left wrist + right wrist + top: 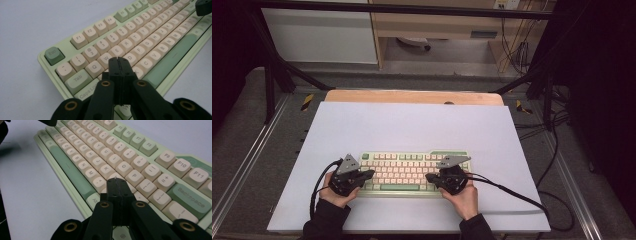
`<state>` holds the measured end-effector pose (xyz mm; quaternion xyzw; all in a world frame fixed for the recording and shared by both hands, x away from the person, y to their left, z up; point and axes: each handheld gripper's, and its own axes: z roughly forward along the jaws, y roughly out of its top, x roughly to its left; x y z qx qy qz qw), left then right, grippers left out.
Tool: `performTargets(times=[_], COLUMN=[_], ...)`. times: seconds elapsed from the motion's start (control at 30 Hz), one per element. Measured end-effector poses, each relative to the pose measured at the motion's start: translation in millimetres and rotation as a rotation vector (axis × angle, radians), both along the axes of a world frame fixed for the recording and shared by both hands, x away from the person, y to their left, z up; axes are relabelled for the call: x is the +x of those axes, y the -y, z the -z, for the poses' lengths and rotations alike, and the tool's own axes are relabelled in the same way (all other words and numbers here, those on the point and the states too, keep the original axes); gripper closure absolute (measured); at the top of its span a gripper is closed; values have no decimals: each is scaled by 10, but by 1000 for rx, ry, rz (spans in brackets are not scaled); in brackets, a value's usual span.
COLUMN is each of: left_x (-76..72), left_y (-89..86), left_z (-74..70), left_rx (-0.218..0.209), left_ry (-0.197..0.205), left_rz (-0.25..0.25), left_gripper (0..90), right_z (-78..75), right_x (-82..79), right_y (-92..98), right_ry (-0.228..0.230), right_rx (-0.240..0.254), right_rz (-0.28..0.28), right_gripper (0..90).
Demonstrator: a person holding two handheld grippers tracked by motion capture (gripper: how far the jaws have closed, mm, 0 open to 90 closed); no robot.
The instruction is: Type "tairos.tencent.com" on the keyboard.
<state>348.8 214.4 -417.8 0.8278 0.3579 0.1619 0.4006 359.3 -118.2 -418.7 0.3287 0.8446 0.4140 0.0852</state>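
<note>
Both hands enter from six o'clock in the high view, sleeves cut off by the frame edge; the left gripper (371, 174) and right gripper (428, 176) point inward over the keyboard (414, 170), which lies on a pale sheet (412, 125) toward six o'clock; both pairs of jaws are clenched on nothing. The left gripper's (118, 60) tips hide keys just below W and E; the right gripper's (116, 180) tips cover keys below P; whether either touches a key is unclear.

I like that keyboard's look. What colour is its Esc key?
Darker sage green, unlike the cream letter keys; the square Esc key of the pale green keyboard shows best in the left gripper view.
</note>
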Motion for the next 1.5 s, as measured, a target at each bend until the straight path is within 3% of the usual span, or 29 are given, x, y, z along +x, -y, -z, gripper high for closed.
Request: performTargets(times=[0.67,1.5], left_x=[-25,112], left_y=[163,561], left_z=[-46,-95], left_rx=[5,25], left_ry=[13,22], left_rz=[19,45], left_gripper=[900,900], right_z=[-5,3], right_x=[-30,-53], right_y=[242,253], right_ry=[-3,-2], right_rx=[14,4], right_rz=[38,33], right_gripper=[900,900])
